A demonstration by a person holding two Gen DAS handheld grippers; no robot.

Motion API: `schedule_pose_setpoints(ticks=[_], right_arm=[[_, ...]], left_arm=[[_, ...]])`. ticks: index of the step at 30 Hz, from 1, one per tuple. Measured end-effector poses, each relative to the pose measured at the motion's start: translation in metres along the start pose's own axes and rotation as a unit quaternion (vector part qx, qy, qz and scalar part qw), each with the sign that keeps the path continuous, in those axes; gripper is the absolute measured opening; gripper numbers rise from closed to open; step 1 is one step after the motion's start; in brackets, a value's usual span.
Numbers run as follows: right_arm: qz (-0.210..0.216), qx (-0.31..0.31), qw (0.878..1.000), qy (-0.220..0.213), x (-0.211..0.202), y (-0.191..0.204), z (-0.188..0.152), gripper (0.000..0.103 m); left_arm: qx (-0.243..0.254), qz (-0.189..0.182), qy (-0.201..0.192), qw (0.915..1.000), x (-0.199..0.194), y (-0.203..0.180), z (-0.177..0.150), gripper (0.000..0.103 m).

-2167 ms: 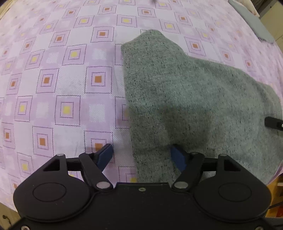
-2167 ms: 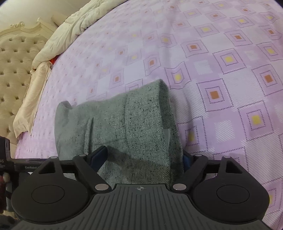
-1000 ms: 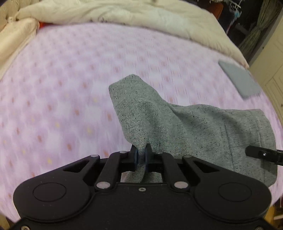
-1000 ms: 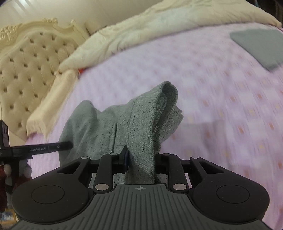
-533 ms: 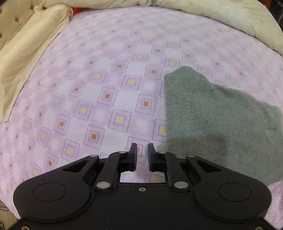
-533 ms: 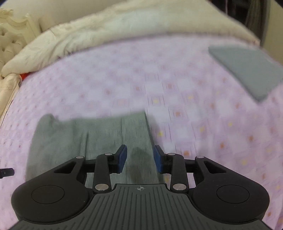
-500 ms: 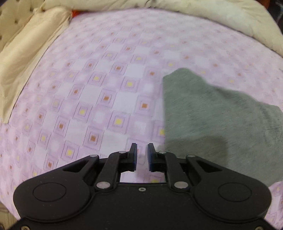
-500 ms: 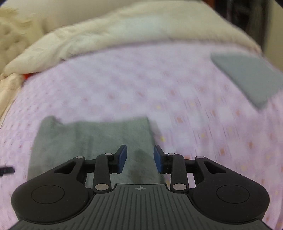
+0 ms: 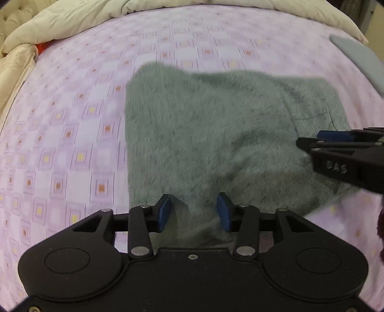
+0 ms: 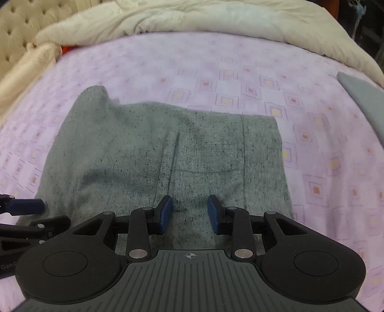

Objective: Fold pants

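Observation:
The grey speckled pants (image 9: pixel 216 124) lie folded in a flat bundle on the purple patterned bedsheet (image 9: pixel 72 134). They also show in the right wrist view (image 10: pixel 168 153). My left gripper (image 9: pixel 194 212) is open and empty, just above the bundle's near edge. My right gripper (image 10: pixel 189 211) is open and empty, over the near edge at the waistband end. The right gripper's fingers (image 9: pixel 336 136) show at the right of the left wrist view. The left gripper's fingers (image 10: pixel 26 206) show at the left of the right wrist view.
A cream duvet (image 10: pixel 192 21) is bunched along the far side of the bed, with a tufted headboard (image 10: pixel 28 26) at the far left. A folded grey cloth (image 10: pixel 362 100) lies at the right edge of the bed.
Both grippers have let go of the pants, which now lie flat. Both jaws have opened wider and both grippers have moved back over the bundle's near edge.

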State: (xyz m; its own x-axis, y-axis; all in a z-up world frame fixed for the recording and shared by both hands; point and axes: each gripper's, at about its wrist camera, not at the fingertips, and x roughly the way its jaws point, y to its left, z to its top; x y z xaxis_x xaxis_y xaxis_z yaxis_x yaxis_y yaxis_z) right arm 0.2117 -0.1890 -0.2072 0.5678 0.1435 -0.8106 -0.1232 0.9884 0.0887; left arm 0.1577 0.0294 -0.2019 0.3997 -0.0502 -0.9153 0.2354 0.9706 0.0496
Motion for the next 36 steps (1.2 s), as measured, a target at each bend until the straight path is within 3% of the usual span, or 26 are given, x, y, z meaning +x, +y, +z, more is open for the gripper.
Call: schedule_pose_setpoints(ticks=[4,7,8,13,16,20,22,24,26,30,33,36], right_arm=[[0.01,0.003,0.999,0.03,0.004,-0.004,0.015,0.032],[0.017,0.008,0.999,0.039,0.002,-0.006,0.019,0.032],[0.018,0.012,0.999,0.04,0.002,-0.008,0.022,0.032],[0.016,0.01,1.0,0.023,-0.021,-0.009,0.008,0.032],[0.001,-0.009,1.0,0.008,-0.033,-0.012,-0.015,0.032],[-0.004,-0.032,0.999,0.011,-0.043,-0.015,-0.032,0.03],[-0.01,-0.055,0.998,0.01,-0.047,-0.01,-0.028,0.03],[-0.008,-0.055,0.998,-0.009,-0.057,-0.008,-0.021,0.03],[-0.001,-0.043,0.998,-0.038,-0.068,-0.008,-0.014,0.03],[0.007,-0.023,0.998,-0.062,-0.076,-0.006,0.002,0.03],[0.02,-0.009,0.998,-0.059,-0.076,-0.004,0.008,0.03],[0.014,-0.014,1.0,-0.023,-0.065,-0.002,-0.001,0.03]], left_arm=[[-0.006,-0.007,0.004,1.0,0.001,0.008,0.001,0.057],[-0.023,-0.001,0.02,0.9995,0.003,0.013,0.008,0.065],[-0.029,0.003,0.024,0.9993,0.002,0.015,0.009,0.069],[-0.047,0.006,0.02,0.9987,-0.01,0.018,0.006,0.07],[-0.038,0.014,0.01,0.9991,-0.02,0.015,-0.004,0.069],[0.019,0.04,0.011,0.999,-0.026,-0.003,-0.027,0.069],[0.022,0.042,0.047,0.9978,-0.018,-0.006,-0.039,0.062],[0.009,0.044,0.077,0.996,-0.014,-0.003,-0.049,0.044],[-0.014,0.043,0.062,0.997,-0.028,0.003,-0.054,0.044],[-0.013,0.047,-0.019,0.9986,-0.073,0.003,-0.042,0.048],[-0.001,0.037,-0.06,0.9975,-0.088,-0.004,-0.025,0.059],[0.003,0.028,-0.067,0.9973,-0.081,-0.01,-0.017,0.06]])
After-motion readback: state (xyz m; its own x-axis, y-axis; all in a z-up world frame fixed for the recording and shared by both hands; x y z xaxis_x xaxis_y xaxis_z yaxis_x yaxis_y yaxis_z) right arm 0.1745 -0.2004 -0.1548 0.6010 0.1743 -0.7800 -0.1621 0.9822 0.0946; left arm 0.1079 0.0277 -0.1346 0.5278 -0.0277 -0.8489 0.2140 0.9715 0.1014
